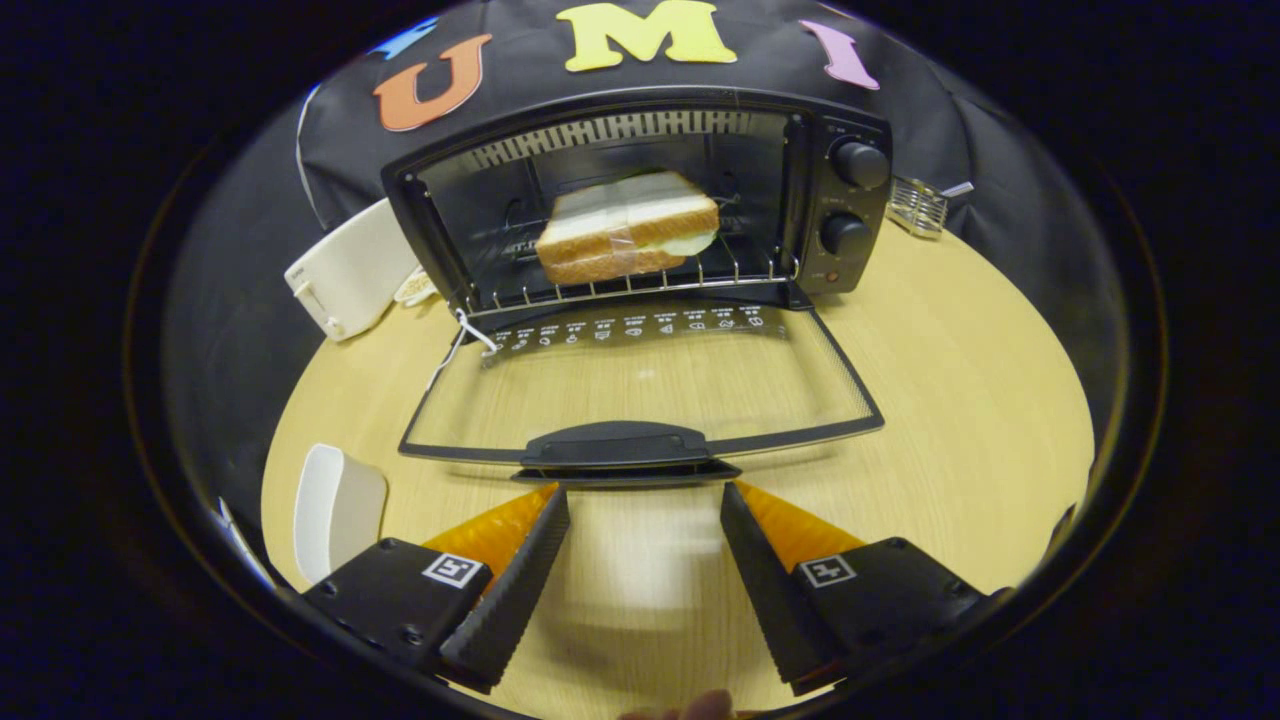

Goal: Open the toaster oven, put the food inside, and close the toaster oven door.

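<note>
Surface: pale wooden table [950, 400]
Toaster oven [640, 200]: glass door [640, 385] folded flat toward the gripper; sandwich [628, 238] on the wire rack inside
Gripper [645, 497]: fingers spread apart, empty; tips just short of the door handle [615, 443]
Beside oven: white toaster [350, 270]

setting: staged recording booth, kitchen-style props | evidence: black cloth wall [240, 330] draped behind a toaster oven [640, 200] on a pale wood-grain table [960, 400] | beside oven: white toaster [350, 268] on one side, small wire rack [918, 205] on the other | gripper [645, 500] fingers spread apart, empty, before the oven's lowered door
</note>
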